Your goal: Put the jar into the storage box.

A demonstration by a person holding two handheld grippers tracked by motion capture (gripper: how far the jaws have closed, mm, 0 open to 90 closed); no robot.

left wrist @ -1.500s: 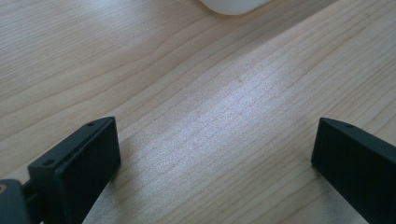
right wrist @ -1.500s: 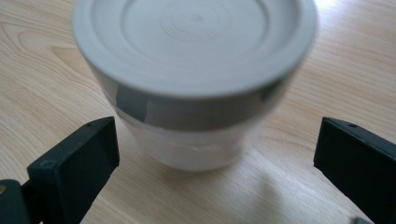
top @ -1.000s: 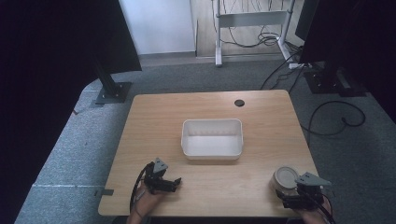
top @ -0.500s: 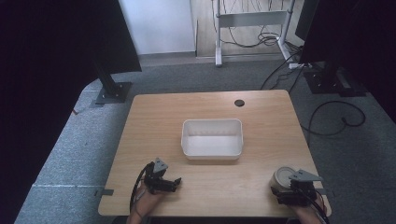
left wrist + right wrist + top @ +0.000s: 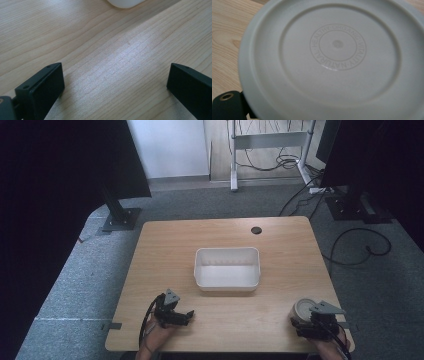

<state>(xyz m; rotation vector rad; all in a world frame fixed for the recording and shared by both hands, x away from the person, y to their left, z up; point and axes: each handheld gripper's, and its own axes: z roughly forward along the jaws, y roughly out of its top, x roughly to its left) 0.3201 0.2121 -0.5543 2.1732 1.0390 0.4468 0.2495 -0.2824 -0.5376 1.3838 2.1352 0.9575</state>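
We are recording the following. In the high view, the right tongs [image 5: 311, 329] are sitting at the lower right of the frame, over the near right corner of the wooden counter [image 5: 165, 250]. A round grey lidded tub [image 5: 303, 309] is standing on the counter directly against them, on their upper left side in the frame, partly covered by the grey three-cornered plate. In the right gripper view we are looking straight down onto the tub's lid [image 5: 337, 55], which is spreading across almost the whole frame; a ring of raised lettering is circling its centre. One black jaw is showing at the lower left corner of that frame, tucked under the lid's rim and appearing to touch it. The other jaw is hidden, so we cannot tell whether the right tongs are gripping the tub or merely standing around it.

The left tongs [image 5: 181, 316] are lying at the lower left of the high view, near the counter's front edge and well apart from the tub. In the left gripper view their two black jaws are standing wide, at the lower left and lower right of the frame, with bare wood between them.

A white rectangular bin [image 5: 227, 268] is sitting at the centre of the high view, between the two tongs and farther up the frame, touching neither. Its rounded corner [image 5: 125, 3] is showing at the top edge of the left gripper view.
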